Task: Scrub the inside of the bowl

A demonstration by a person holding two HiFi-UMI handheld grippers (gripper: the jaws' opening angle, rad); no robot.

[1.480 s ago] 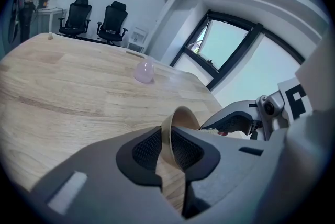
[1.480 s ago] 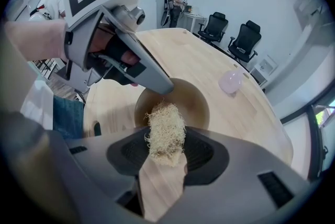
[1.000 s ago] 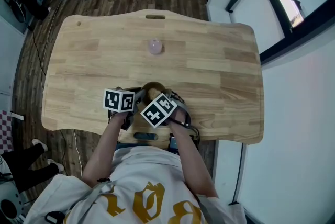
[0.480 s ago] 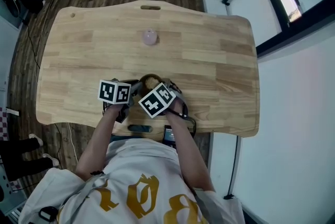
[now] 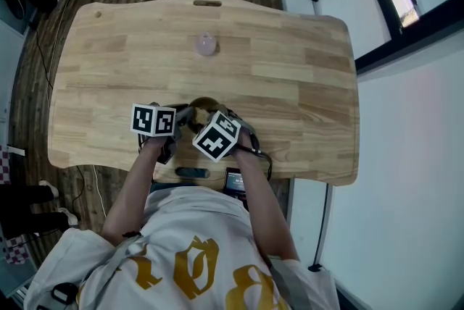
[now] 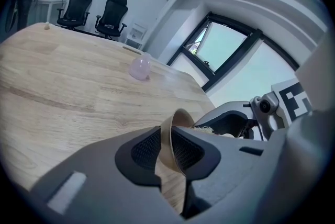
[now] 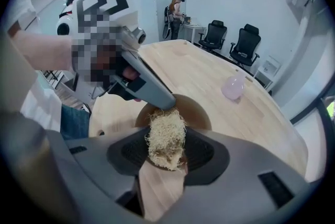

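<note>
A brown bowl [image 5: 205, 106] sits tilted near the front edge of the wooden table [image 5: 290, 69]. In the left gripper view my left gripper [image 6: 166, 150] is shut on the bowl's wall [image 6: 177, 119], one pad inside and one outside. My right gripper [image 7: 166, 150] is shut on a pale straw-coloured scrubber [image 7: 166, 136], which sits at the near rim of the bowl [image 7: 198, 109] and reaches into it. The left gripper's grey finger [image 7: 149, 87] crosses in from the left. In the head view both marker cubes hang over the bowl and hide most of it.
A small pink rounded object [image 5: 206, 44] stands alone toward the far middle of the table. Two dark flat items [image 5: 233, 182] lie at the table's front edge by my body. Office chairs [image 6: 94, 8] and a person [image 7: 175, 8] are far beyond the table.
The right gripper with the scrubber has shifted a little and tipped over the bowl. The left gripper has kept its hold in the same place.
</note>
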